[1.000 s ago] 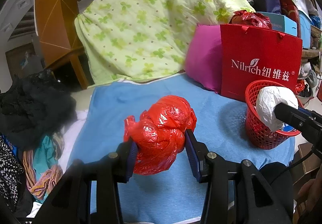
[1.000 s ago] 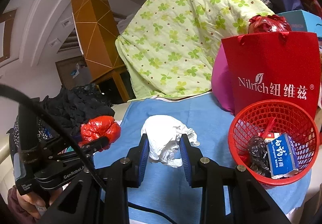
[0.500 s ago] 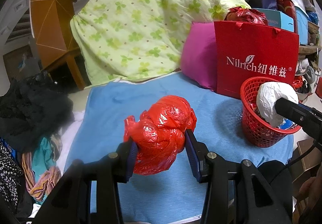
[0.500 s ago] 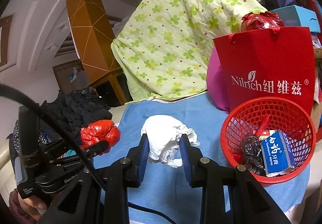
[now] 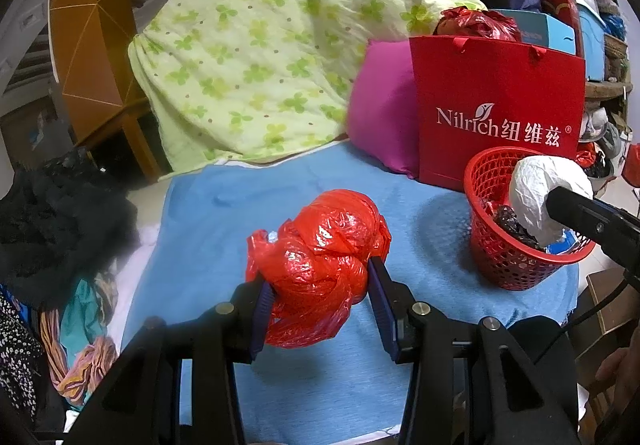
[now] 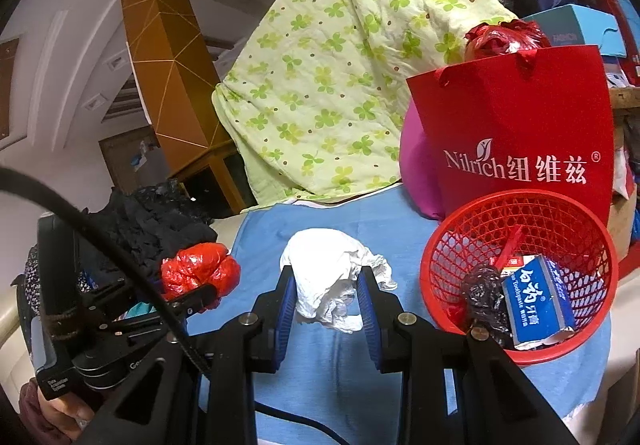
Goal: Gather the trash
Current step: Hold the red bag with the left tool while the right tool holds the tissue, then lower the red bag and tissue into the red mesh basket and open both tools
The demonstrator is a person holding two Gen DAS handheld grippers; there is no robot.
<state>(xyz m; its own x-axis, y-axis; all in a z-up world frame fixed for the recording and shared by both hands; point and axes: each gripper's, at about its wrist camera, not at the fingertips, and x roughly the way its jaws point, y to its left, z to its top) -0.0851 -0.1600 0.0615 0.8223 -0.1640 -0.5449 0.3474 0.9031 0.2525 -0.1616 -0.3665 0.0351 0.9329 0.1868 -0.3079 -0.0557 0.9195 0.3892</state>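
My left gripper (image 5: pixel 322 297) is shut on a crumpled red plastic bag (image 5: pixel 320 265) and holds it above the blue cloth (image 5: pixel 224 229). My right gripper (image 6: pixel 328 297) is shut on a crumpled white paper wad (image 6: pixel 328 277). In the left wrist view that wad (image 5: pixel 544 197) hangs over the rim of the red mesh basket (image 5: pixel 504 265). In the right wrist view the basket (image 6: pixel 520 253) sits to the right of the gripper and holds a blue toothpaste box (image 6: pixel 540 301) and a black plastic scrap (image 6: pixel 484 297). The left gripper with the red bag (image 6: pixel 196 273) shows at the left.
A red Nilrich paper bag (image 5: pixel 500 117) stands behind the basket, with a magenta pillow (image 5: pixel 384 117) beside it. A green clover quilt (image 5: pixel 280 45) is heaped at the back. Dark clothes (image 5: pixel 60 221) lie to the left. The cloth's right edge is just past the basket.
Both grippers keep their hold. The right gripper with the white wad has moved closer to the basket. The basket sits a little further left in both views.
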